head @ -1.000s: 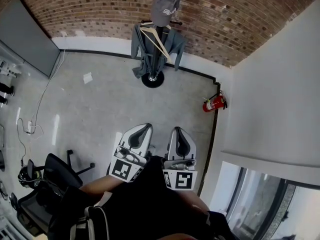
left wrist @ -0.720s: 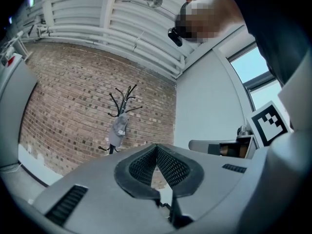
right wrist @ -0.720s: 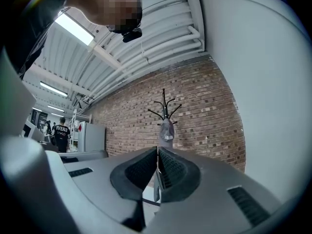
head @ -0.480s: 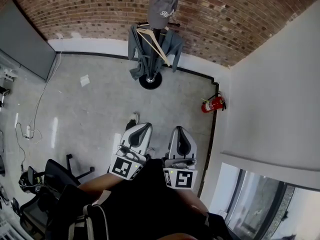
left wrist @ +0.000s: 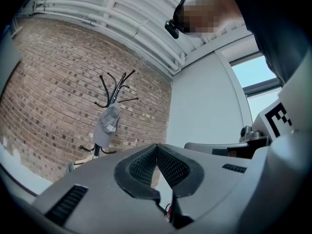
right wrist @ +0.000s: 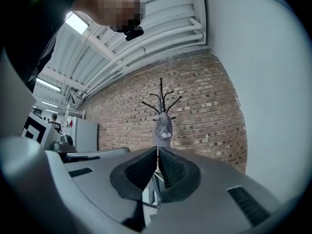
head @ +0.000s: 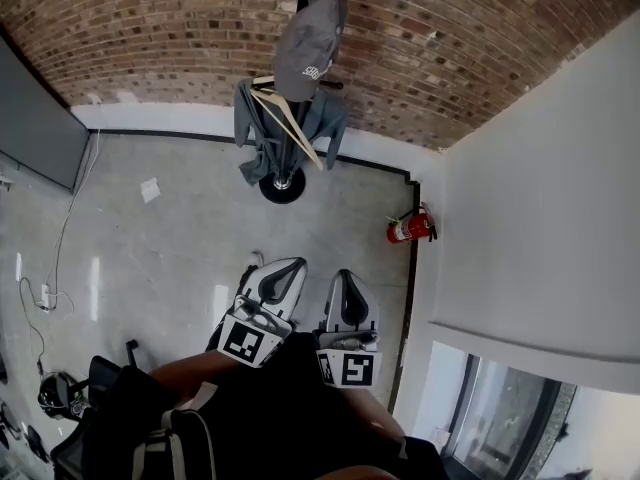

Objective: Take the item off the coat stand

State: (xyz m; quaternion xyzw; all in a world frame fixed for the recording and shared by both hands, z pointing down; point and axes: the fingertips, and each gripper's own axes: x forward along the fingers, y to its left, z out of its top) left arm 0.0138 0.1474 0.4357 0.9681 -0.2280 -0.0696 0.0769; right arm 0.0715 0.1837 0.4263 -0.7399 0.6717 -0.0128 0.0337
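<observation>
Cap [head: 308, 43]: grey cloth, matt.
Hanger [head: 292, 126]: pale smooth wood.
Coat stand [head: 282, 188]: dark, metal-looking.
Wall [head: 150, 38]: rough red brick.
Floor [head: 150, 258]: smooth grey, slight sheen.
Left gripper [head: 283, 268], right gripper [head: 345, 278]: matt grey plastic, dark ribbed pads [left wrist: 146, 167].

At centre frame, a grey fabric cap [right wrist: 163, 129] hangs on a black metal coat stand [right wrist: 161, 97]; below, the grey right tool [right wrist: 157, 151] has its jaws together.
</observation>
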